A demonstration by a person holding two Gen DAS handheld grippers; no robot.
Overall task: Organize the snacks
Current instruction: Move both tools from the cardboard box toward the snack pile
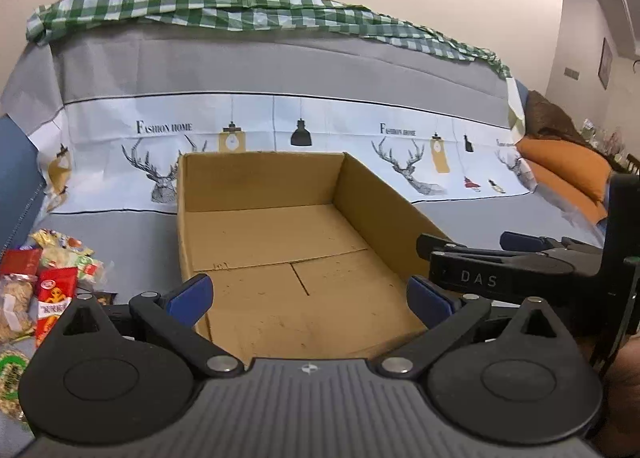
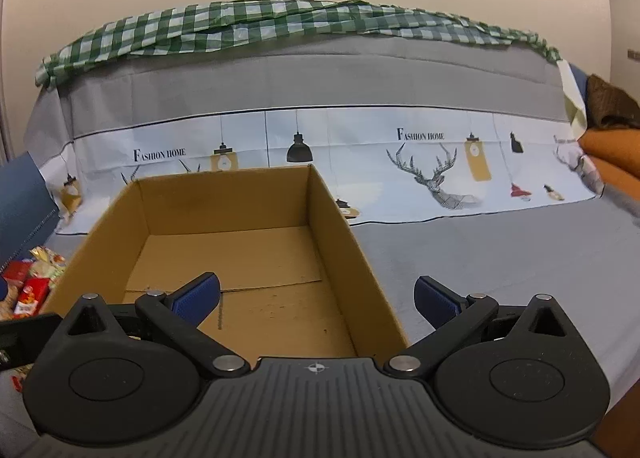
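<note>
An open, empty cardboard box (image 1: 280,242) sits on the grey sofa seat; it also shows in the right wrist view (image 2: 240,258). A heap of snack packets (image 1: 44,282) lies to the left of the box, with a red packet (image 1: 54,298) on top; the heap shows at the far left in the right wrist view (image 2: 28,286). My left gripper (image 1: 310,298) is open and empty over the box's near edge. My right gripper (image 2: 318,298) is open and empty, straddling the box's right wall. It appears in the left wrist view (image 1: 460,246) beside the box's right wall.
The sofa back carries a grey printed cover (image 2: 320,146) and a green checked cloth (image 2: 280,18). An orange cushion (image 1: 568,170) lies at the right end. Bare grey seat (image 2: 500,250) lies right of the box.
</note>
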